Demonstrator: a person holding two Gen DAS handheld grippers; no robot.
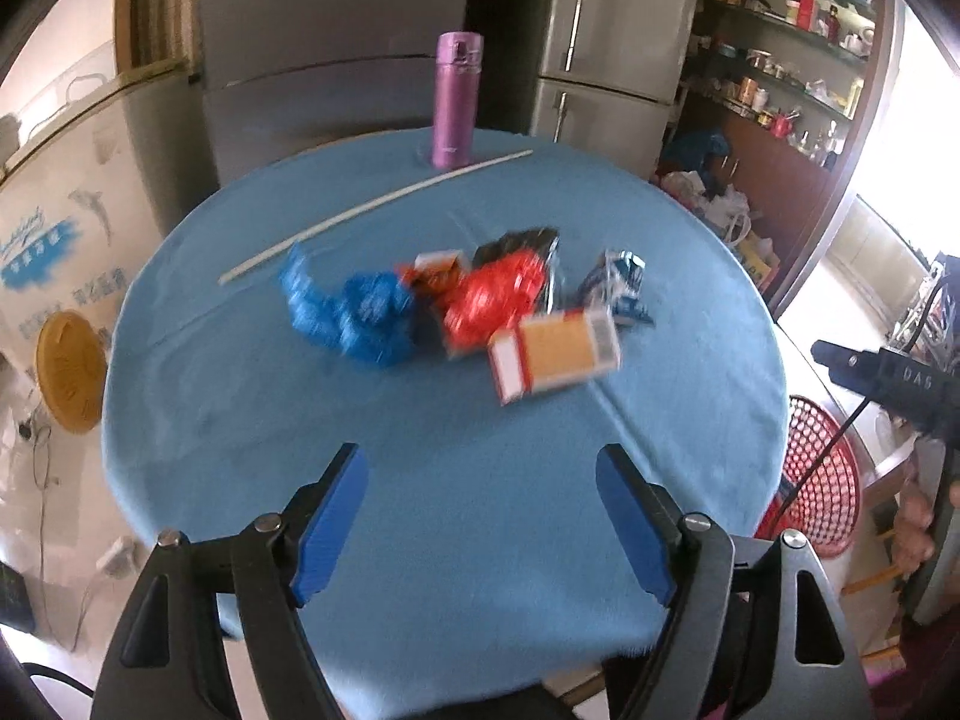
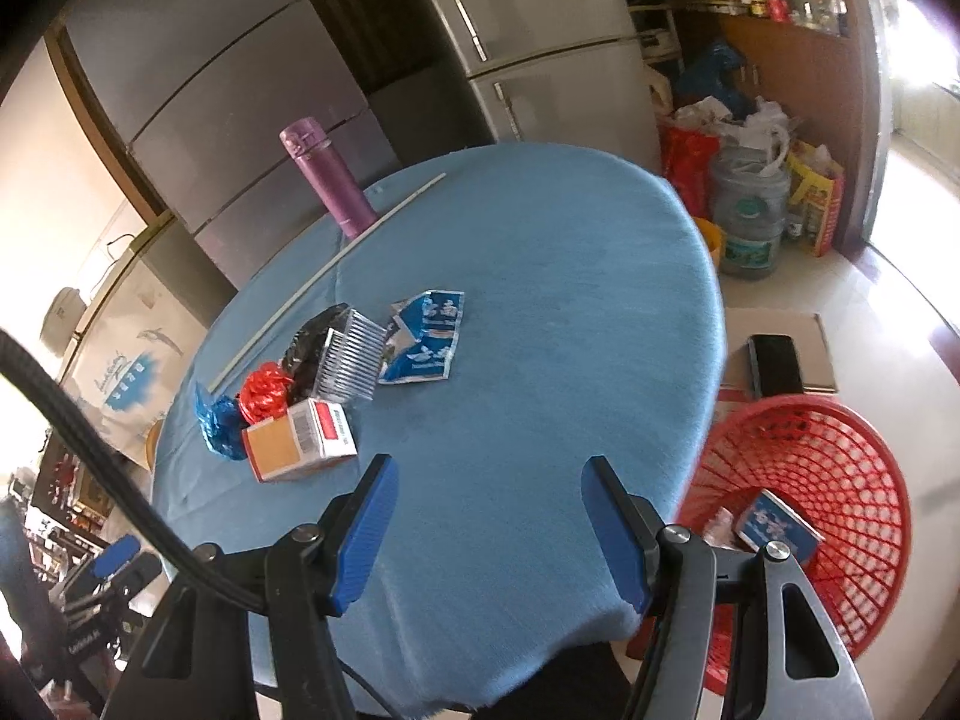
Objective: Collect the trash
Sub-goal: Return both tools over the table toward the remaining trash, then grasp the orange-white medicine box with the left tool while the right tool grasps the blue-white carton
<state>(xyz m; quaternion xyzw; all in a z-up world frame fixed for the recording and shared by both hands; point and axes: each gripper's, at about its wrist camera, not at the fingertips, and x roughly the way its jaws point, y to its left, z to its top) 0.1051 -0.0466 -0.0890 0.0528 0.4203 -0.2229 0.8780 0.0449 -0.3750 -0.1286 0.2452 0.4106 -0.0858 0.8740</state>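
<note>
Both grippers hang over the near edge of a round table (image 2: 540,252) draped in a blue cloth, and neither has anything in its grasp. The left gripper (image 1: 483,519) has its blue-padded fingers (image 1: 330,528) spread wide, only bare cloth showing between them. The right gripper (image 2: 489,531) is the same story: pads (image 2: 615,531) well apart, nothing between them.

The trash sits in a loose heap around the middle of the cloth, toward the left side in the right wrist view. Nearest the grippers lies a small carton (image 2: 300,438), orange-faced with a red and white end and a barcode, on its side. Touching it from behind are a crumpled red wrapper (image 2: 264,399) and a crumpled blue wrapper (image 2: 216,420), side by side. Behind those, a black and silver foil packet (image 2: 336,354) with a ribbed clear tray, and just beside it toward the table's centre, a flattened blue and white sachet (image 2: 423,339).

Farther back, a long white stick (image 1: 372,213) lies slantwise across the cloth, and at the far edge a purple flask (image 1: 454,99) stands upright, just beside the stick.

Off the table's right edge, down on the floor, sits a red mesh basket (image 2: 852,480), with a blue and white box (image 2: 780,525) already inside. Just beyond the basket a dark phone (image 2: 777,363) rests on a flat grey board. The left view is blurred, so fine print on the heap is unreadable there.
</note>
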